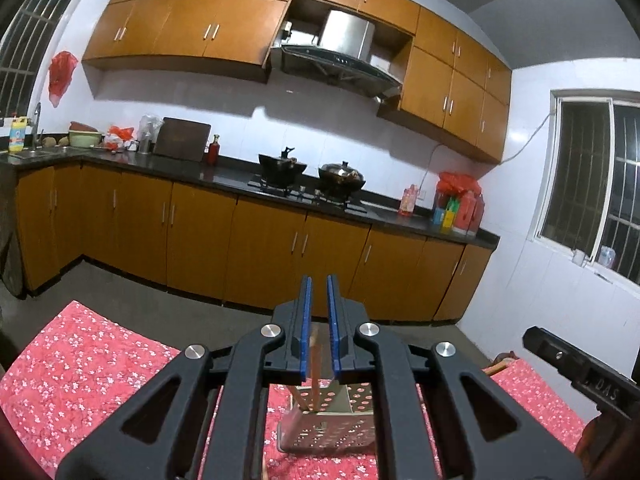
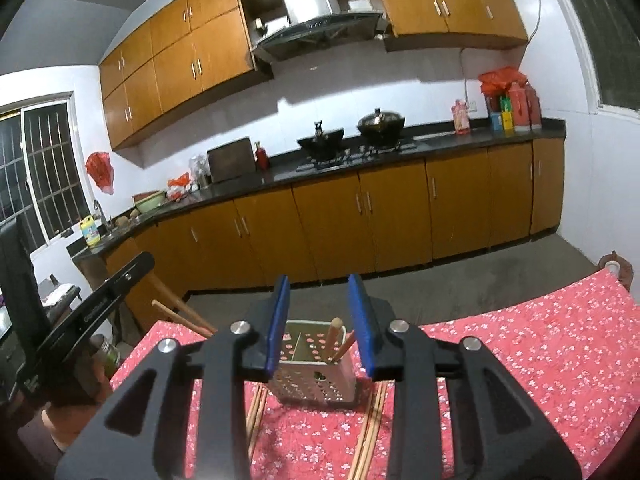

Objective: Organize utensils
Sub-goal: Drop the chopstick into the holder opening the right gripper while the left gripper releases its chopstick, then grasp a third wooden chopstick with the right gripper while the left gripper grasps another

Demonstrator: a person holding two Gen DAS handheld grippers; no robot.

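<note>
Step in hand, by judgement: dropping chopsticks into the perforated holder (image 2: 316,372). To do it well, keep each stick upright over the holder's mouth and let go only once its tip is inside.

Left gripper (image 1: 319,320): jaws slightly parted around one chopstick (image 1: 316,364) whose tip is in the holder; pad contact cannot be confirmed.

Right gripper (image 2: 320,320): jaws released, empty, the holder beyond and between them. More loose chopsticks (image 2: 374,420) lie on the floral cloth (image 2: 540,360) beside the holder.
</note>
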